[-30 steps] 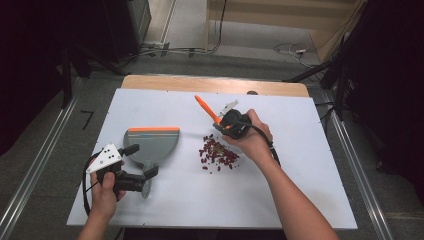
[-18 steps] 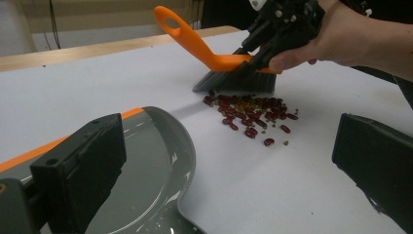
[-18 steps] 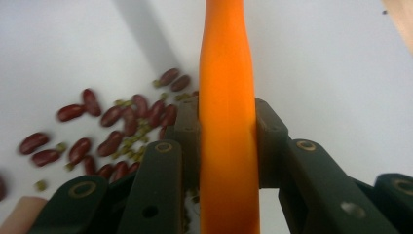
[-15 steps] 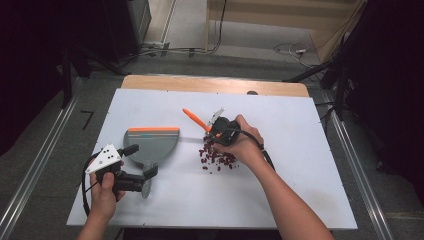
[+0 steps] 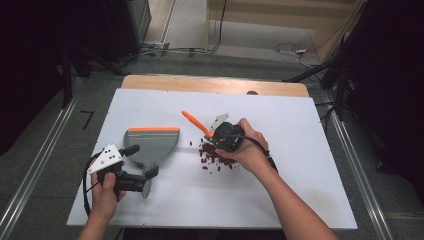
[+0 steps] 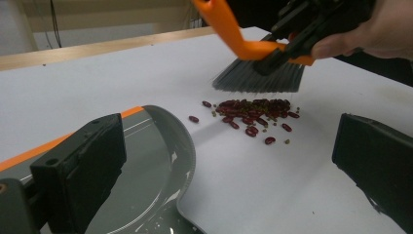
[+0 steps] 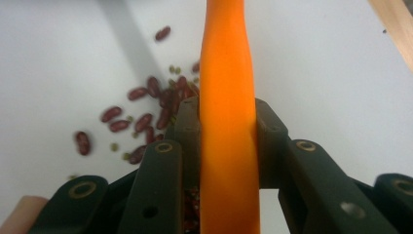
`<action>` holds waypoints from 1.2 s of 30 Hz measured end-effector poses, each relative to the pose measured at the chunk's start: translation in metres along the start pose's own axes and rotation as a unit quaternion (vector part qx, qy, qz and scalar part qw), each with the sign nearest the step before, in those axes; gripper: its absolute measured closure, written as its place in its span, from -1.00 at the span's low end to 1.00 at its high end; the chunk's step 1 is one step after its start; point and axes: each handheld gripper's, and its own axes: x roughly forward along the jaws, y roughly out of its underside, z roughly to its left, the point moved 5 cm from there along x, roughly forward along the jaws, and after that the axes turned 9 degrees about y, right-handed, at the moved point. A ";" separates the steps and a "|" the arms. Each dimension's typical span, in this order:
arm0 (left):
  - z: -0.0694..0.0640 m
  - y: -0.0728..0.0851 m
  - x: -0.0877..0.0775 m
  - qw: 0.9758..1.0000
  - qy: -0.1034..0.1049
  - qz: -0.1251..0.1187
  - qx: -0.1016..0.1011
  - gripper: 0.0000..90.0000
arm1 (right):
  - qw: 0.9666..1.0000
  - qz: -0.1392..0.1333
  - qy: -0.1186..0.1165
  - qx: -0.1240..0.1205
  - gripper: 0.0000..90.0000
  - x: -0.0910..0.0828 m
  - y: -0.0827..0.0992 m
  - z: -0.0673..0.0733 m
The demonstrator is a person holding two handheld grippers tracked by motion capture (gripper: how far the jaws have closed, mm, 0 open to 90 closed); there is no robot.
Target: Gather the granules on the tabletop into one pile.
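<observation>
The right gripper (image 5: 216, 134) clamps the orange-handled grey-bristled brush (image 6: 253, 63) over scattered red beans (image 5: 216, 156) mid-bench. The left gripper (image 5: 145, 176), jaws apart, flanks the grey orange-edged dustpan (image 5: 150, 144); open white bench (image 5: 300, 190) lies around.

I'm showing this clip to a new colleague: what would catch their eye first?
Probably the small brush with the orange handle and grey bristles, clamped in the right gripper and hovering just over a scatter of dark red beans mid-table. To their left lies the grey dustpan with an orange front edge on the white table, its handle at the left gripper.
</observation>
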 end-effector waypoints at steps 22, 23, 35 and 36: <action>0.001 0.000 -0.001 1.000 -0.001 0.001 -0.002 -1.00 | 0.987 0.027 -0.148 0.047 0.53 0.008 0.007 0.033; 0.001 0.000 -0.001 1.000 -0.001 0.000 -0.003 -1.00 | 0.987 0.029 -0.146 0.055 0.53 0.009 0.007 0.029; 0.000 0.000 0.000 1.000 0.000 0.001 -0.001 -1.00 | 0.991 0.033 -0.111 0.060 0.53 0.012 0.007 0.015; 0.000 0.000 0.000 1.000 0.000 0.000 -0.001 -1.00 | 0.991 0.031 -0.111 0.063 0.53 0.010 0.006 0.015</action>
